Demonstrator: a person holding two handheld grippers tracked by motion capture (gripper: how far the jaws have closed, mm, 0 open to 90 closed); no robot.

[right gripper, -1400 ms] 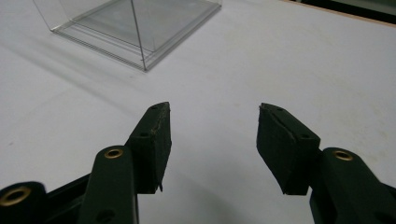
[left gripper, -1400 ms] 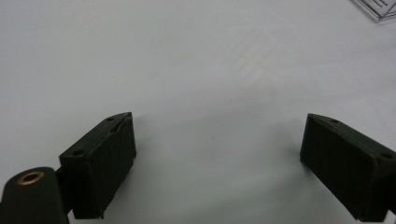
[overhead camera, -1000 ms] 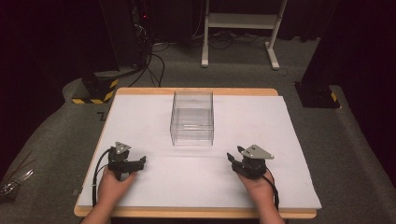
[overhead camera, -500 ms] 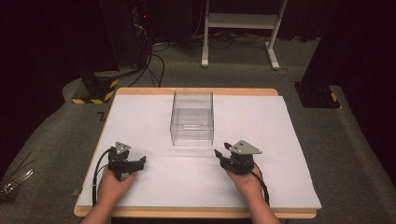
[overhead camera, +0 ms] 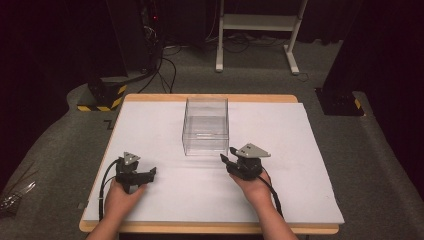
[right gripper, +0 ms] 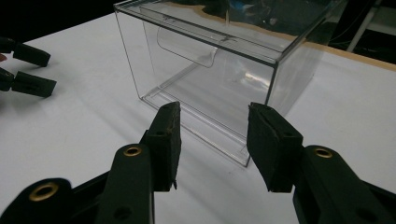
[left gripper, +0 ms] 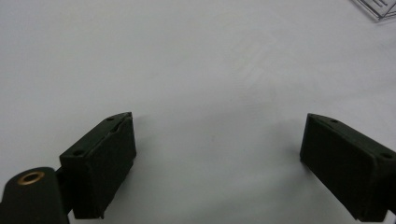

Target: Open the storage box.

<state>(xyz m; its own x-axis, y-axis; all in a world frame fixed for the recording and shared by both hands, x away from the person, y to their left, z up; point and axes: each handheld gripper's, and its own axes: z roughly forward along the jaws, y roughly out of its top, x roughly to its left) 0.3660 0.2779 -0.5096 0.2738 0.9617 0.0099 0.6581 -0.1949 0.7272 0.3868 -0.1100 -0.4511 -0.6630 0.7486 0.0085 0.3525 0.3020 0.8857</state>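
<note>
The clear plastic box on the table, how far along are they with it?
Nothing looks done: the clear plastic box sits untouched on the white table cover, apparently empty. In hand: the right gripper is open just short of the box's near edge. The left gripper is open over bare cover. Gripping and whatever follows is left.

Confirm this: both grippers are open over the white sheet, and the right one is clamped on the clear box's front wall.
Not clamped. The right gripper view shows the right gripper open, its jaws short of the clear box and not touching it. The rest stands: the left gripper is open over the white sheet.
</note>
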